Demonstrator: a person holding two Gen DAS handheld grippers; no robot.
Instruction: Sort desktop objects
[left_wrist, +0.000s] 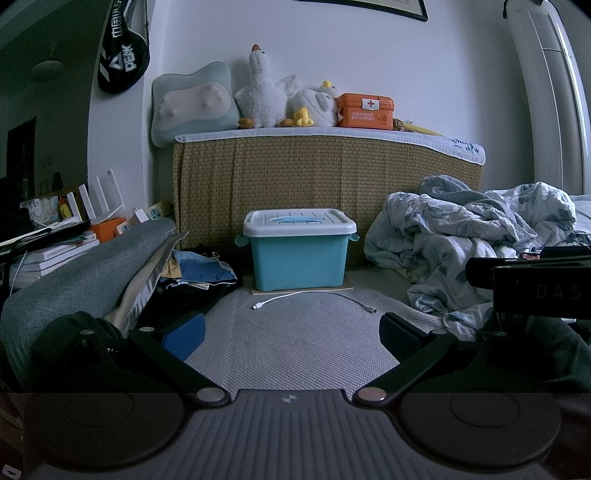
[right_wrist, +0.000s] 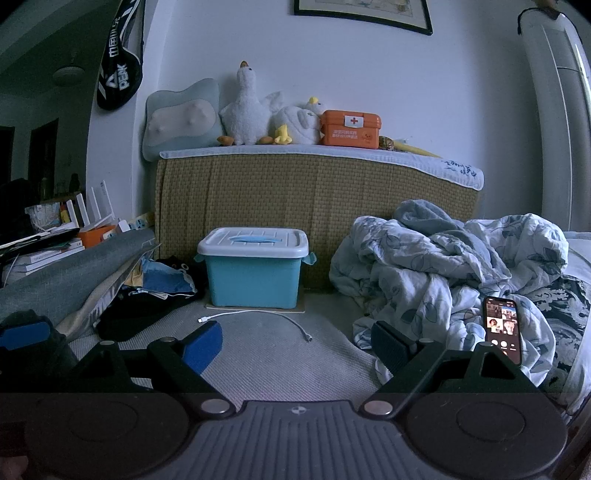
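Note:
A teal storage box with a closed white lid (left_wrist: 298, 254) stands on a thin board against the woven headboard; it also shows in the right wrist view (right_wrist: 253, 267). A white charging cable (left_wrist: 314, 297) lies on the grey mat in front of it, also in the right wrist view (right_wrist: 258, 317). My left gripper (left_wrist: 291, 334) is open and empty, low over the mat short of the cable. My right gripper (right_wrist: 297, 345) is open and empty, just short of the cable's near end. A lit phone (right_wrist: 502, 328) stands at the right by the right gripper.
A crumpled floral quilt (left_wrist: 476, 240) fills the right side, also in the right wrist view (right_wrist: 443, 273). Folded clothes (left_wrist: 199, 273) and a grey cushion (left_wrist: 85, 269) lie at the left. Plush toys and an orange first-aid box (left_wrist: 365, 110) sit atop the headboard. Books and a router stand far left.

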